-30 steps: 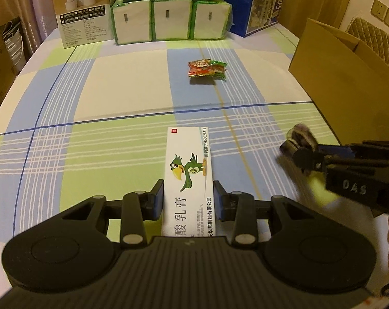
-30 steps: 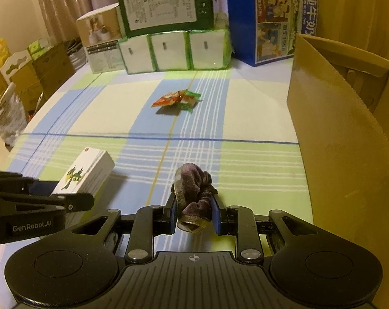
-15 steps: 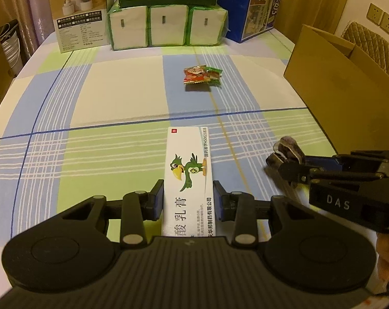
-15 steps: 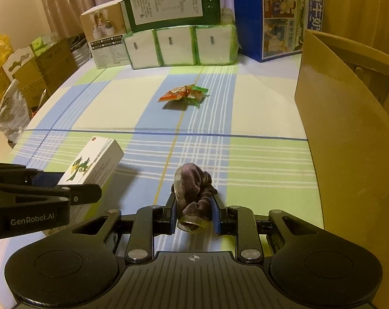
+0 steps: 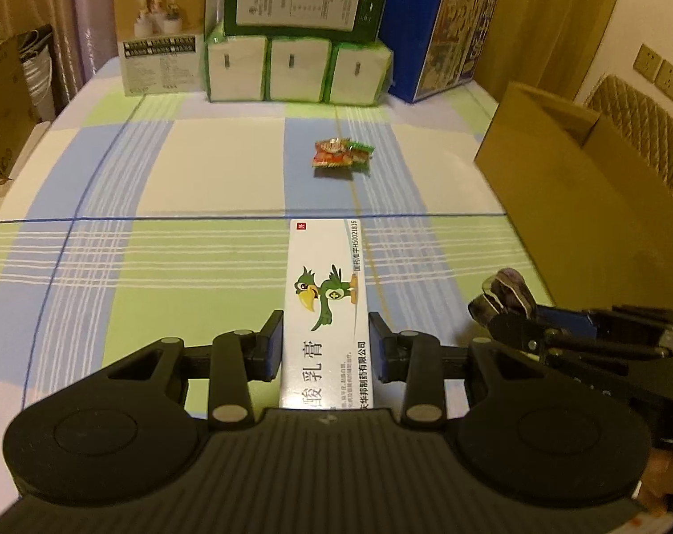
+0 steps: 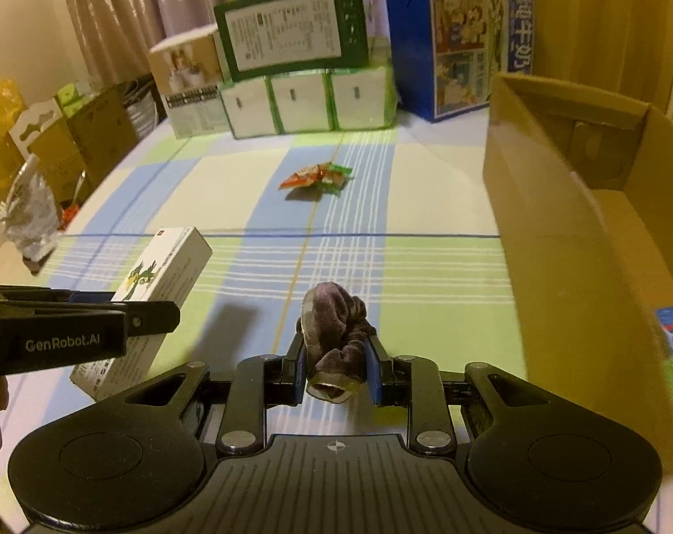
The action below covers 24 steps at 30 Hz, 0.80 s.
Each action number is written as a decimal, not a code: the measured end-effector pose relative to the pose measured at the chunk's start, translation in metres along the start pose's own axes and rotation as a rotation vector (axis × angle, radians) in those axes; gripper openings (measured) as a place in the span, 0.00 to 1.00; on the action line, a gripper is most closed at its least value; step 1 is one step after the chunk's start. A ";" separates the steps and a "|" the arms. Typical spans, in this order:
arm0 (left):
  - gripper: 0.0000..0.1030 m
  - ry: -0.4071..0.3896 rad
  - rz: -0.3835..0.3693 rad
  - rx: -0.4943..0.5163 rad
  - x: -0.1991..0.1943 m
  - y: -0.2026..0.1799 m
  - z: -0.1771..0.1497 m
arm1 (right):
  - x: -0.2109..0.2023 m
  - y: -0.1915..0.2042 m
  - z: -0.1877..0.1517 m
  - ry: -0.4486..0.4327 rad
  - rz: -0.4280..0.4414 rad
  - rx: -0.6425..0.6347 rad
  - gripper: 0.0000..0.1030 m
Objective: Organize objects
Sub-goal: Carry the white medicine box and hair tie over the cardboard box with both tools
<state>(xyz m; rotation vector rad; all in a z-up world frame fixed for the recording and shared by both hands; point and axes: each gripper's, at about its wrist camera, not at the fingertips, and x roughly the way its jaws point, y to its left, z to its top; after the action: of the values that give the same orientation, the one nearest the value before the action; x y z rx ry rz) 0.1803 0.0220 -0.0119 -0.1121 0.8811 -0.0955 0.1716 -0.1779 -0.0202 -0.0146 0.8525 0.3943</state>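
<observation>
The white ointment box [image 5: 325, 307] with the green bird print runs lengthwise straight away from the left claw [image 5: 325, 347], its near half clamped between the two fingers and its far end pointing toward the snack packet [image 5: 342, 158]; in the right wrist view the box [image 6: 158, 285] appears lifted clear of the checked cloth of the desk [image 5: 158, 267]. The left claw is held level, narrowed onto the box's long sides. Just to the right of the box, the right claw [image 6: 335, 362] is level too and pinches a bunched dark purple scrunchie [image 6: 336, 333], which sticks up between its fingers. Further right of the box stands the open cardboard carton [image 6: 559, 231]. Beyond the box, past the snack packet, tissue packs [image 5: 298, 69] and printed boxes line the desk's far edge.
</observation>
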 end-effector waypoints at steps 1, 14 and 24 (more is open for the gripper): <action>0.32 -0.008 0.005 -0.001 -0.008 -0.003 0.000 | -0.008 0.000 -0.001 -0.006 0.004 0.002 0.23; 0.32 -0.031 0.026 -0.002 -0.077 -0.051 -0.028 | -0.102 -0.005 -0.019 -0.062 0.003 -0.049 0.23; 0.32 -0.045 -0.034 0.012 -0.104 -0.092 -0.041 | -0.154 -0.037 -0.038 -0.077 -0.034 -0.032 0.23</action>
<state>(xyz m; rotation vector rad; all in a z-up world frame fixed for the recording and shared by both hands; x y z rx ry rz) 0.0795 -0.0582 0.0546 -0.1171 0.8333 -0.1296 0.0660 -0.2693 0.0626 -0.0431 0.7687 0.3743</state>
